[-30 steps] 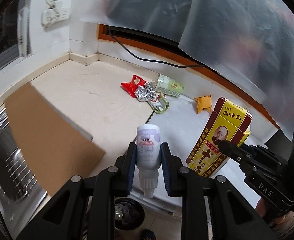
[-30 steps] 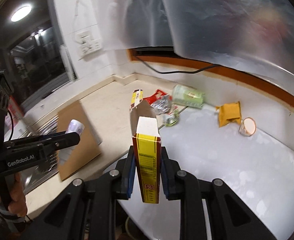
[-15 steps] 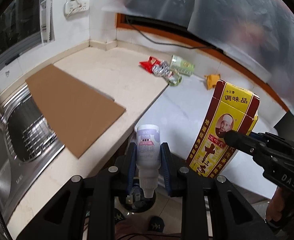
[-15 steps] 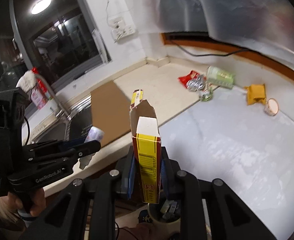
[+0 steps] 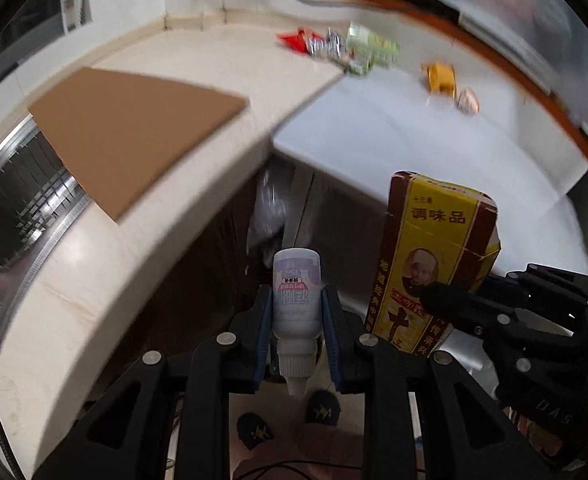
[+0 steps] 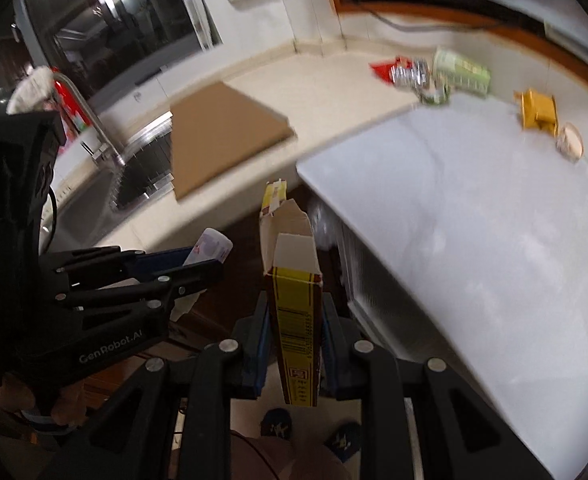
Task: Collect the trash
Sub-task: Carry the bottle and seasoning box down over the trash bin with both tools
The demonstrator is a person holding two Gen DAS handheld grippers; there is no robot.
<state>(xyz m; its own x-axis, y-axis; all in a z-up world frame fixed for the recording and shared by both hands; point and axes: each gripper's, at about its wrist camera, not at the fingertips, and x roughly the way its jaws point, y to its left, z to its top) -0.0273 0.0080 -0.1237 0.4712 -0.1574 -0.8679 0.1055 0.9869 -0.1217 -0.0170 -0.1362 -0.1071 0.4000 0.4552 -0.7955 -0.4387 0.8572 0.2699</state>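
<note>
Trash already in hand comes first: the white dropper bottle stands cap-down between the pads of the left claw, pinched at its middle, long axis running along the fingers. The yellow seasoning box, top flaps open, is pinched edge-on by the right claw, also lengthwise along the fingers. Both claws hang off the front edge of the desk, tilted down toward the floor, side by side, the right one at 3 o'clock of the left. No bin shows in either view, so where these two go cannot be told. Still on the desk, far off at 12 to 1 o'clock: a red wrapper, crumpled foil, a green packet, a yellow carton and a small cup. I judge the right claw nearer to those last two.
</note>
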